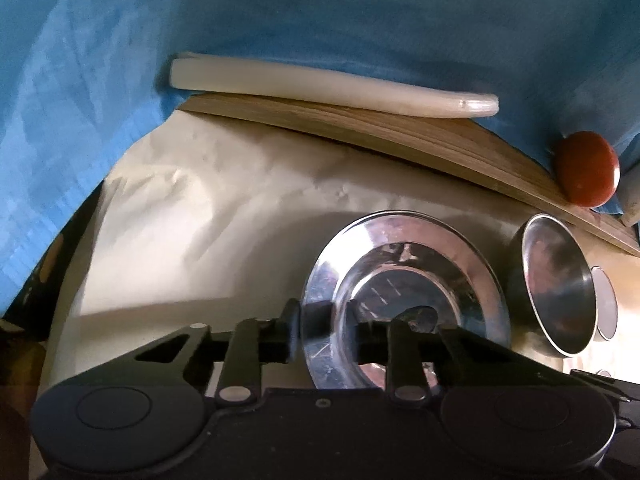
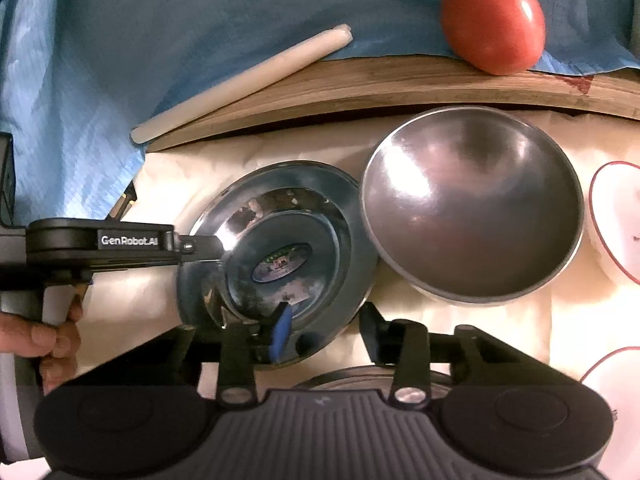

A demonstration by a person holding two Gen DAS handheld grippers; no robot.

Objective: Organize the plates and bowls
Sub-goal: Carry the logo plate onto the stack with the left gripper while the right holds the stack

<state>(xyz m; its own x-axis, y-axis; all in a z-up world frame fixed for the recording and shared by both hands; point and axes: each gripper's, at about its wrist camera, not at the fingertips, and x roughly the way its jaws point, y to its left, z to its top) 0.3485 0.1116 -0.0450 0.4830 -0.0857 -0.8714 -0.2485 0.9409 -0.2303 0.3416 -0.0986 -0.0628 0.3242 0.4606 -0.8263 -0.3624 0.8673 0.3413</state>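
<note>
A shiny steel plate (image 1: 404, 280) lies on cream cloth. My left gripper (image 1: 323, 320) is shut on its left rim, one finger outside the edge and one inside. The right wrist view shows that gripper (image 2: 204, 246) from the side, clamped on the plate (image 2: 296, 220). My right gripper (image 2: 324, 330) straddles the plate's near right rim: the blue-padded finger (image 2: 280, 332) rests inside it and the other finger (image 2: 372, 326) stands just off the outer edge. A steel bowl (image 2: 472, 204) sits upright to the right, touching the plate; it shows in the left wrist view too (image 1: 556, 284).
A wooden board (image 2: 360, 84) runs along the back, bearing a red tomato (image 2: 492, 20) and a white stick (image 2: 240, 80) on blue cloth (image 2: 160, 8). Two red-rimmed white plates (image 2: 616, 220) lie at the right edge. Another steel rim (image 2: 360, 376) shows under my right gripper.
</note>
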